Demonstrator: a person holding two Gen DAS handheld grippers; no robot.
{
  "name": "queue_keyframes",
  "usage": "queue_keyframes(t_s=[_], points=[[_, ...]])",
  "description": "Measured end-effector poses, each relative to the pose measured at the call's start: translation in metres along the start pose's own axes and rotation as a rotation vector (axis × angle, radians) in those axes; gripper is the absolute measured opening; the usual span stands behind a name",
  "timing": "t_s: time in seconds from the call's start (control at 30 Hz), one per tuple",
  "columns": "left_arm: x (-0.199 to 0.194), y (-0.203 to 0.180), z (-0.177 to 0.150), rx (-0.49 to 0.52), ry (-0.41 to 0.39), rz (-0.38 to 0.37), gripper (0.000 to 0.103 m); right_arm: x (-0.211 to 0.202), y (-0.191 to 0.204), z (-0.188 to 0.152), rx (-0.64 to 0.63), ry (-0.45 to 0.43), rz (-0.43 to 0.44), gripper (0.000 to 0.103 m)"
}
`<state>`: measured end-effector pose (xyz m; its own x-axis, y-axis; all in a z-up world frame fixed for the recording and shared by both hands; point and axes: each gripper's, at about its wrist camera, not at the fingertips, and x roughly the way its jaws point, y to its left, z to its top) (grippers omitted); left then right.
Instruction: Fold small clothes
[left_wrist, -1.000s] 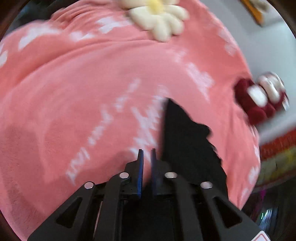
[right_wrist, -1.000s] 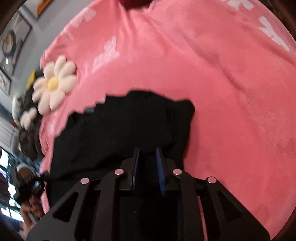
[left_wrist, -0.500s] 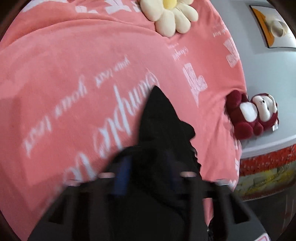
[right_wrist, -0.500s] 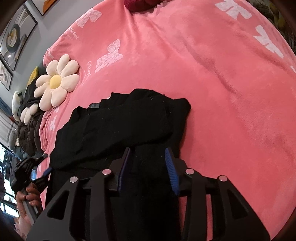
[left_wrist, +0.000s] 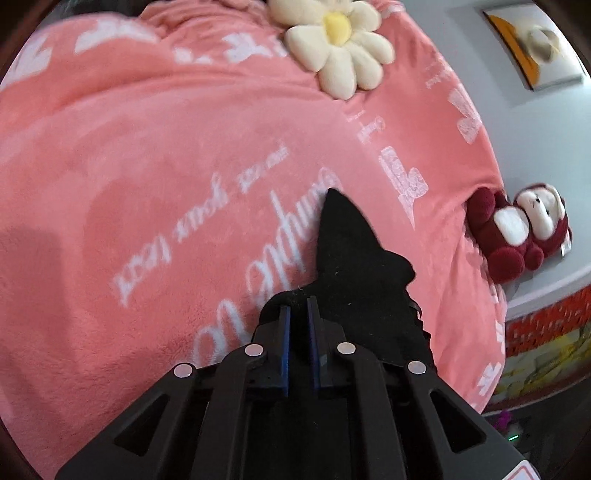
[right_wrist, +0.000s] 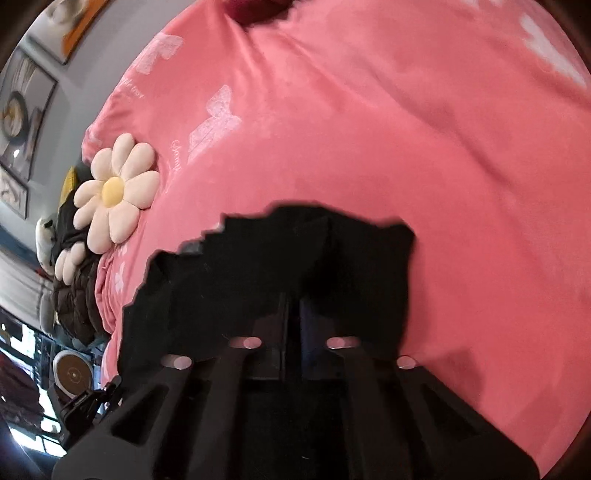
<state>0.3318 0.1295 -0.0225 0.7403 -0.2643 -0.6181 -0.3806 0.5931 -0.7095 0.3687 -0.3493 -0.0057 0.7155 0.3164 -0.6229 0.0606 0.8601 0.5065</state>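
Now both grippers have narrowed since half a second ago, when their jaws stood wide. The left gripper has its blue pads almost together, pinching a raised fold of the black garment. The right gripper is blurred; its jaws look nearly closed over dark cloth, though I cannot tell for sure that it grips. The black garment lies on a pink blanket with white lettering, and its far edge is bunched higher than before. Toward the blanket's far edge rests a cream flower cushion with a yellow centre. A red and white plush toy sits at the blanket's right edge against a grey wall, where a framed picture hangs.
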Motion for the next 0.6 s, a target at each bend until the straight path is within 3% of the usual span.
queue_keyframes(t_s=[0.03, 0.07, 0.13, 0.2, 0.23, 0.27, 0.3, 0.37, 0.6], points=[[0.000, -0.002, 0.000, 0.025, 0.010, 0.004, 0.010, -0.003, 0.003, 0.000, -0.055, -0.028, -0.047, 0.004], [0.006, -0.002, -0.002, 0.053, 0.043, 0.024, 0.010, 0.005, -0.002, -0.001, -0.081, -0.002, -0.115, 0.004], [0.011, 0.003, -0.002, 0.056, 0.083, 0.018, 0.012, 0.027, -0.030, -0.011, -0.023, 0.134, -0.189, 0.005], [0.005, 0.002, 0.000, 0.071, 0.110, -0.011, 0.016, 0.010, -0.034, -0.020, -0.021, 0.112, -0.214, 0.007], [-0.004, 0.001, 0.000, 0.085, 0.114, -0.022, 0.021, -0.010, -0.027, -0.028, -0.060, 0.077, -0.255, 0.010], [-0.017, -0.001, 0.000, 0.114, 0.118, -0.022, 0.041, -0.025, -0.023, -0.035, -0.088, 0.073, -0.262, 0.015], [-0.028, -0.001, -0.001, 0.134, 0.114, -0.014, 0.052, -0.044, -0.018, -0.049, -0.111, 0.080, -0.257, 0.018], [-0.057, 0.007, -0.009, 0.173, 0.107, -0.015, 0.063, -0.072, -0.015, -0.073, -0.131, 0.102, -0.264, 0.050], [-0.122, 0.070, -0.075, 0.166, 0.296, 0.073, 0.065, -0.161, -0.031, -0.195, -0.026, 0.285, -0.260, 0.062]])
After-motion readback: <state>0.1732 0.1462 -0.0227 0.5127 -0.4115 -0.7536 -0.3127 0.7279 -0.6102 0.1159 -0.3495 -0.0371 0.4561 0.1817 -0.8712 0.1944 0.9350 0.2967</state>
